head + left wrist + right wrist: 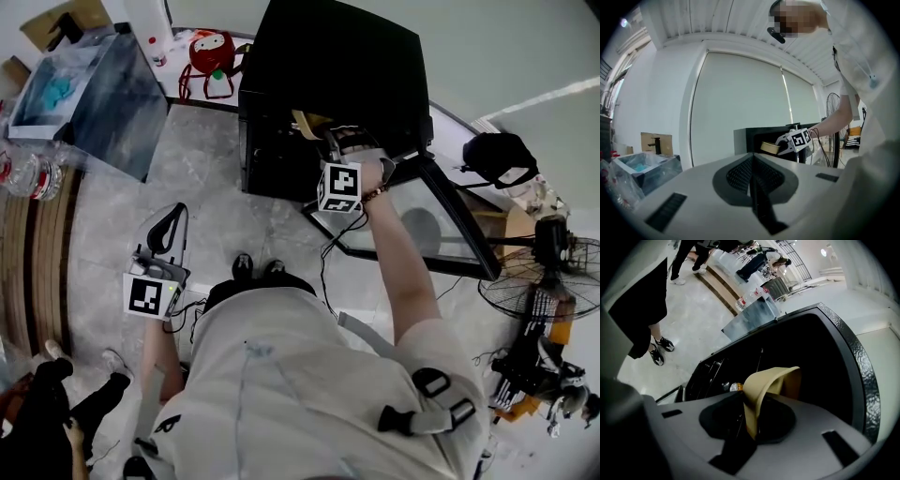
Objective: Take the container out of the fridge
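The black fridge stands on the floor with its glass door swung open to the right. My right gripper reaches into the fridge opening and is shut on the rim of a tan container. In the right gripper view the container rises tilted out of the jaws of the right gripper against the dark interior. My left gripper hangs low at my left side, shut and holding nothing. The left gripper view looks over the closed left gripper toward the container at the fridge.
A small orange-capped item sits inside the fridge beside the container. A glass-topped case stands at the left, a red toy behind it. A floor fan and a black bag are at the right. Another person stands at lower left.
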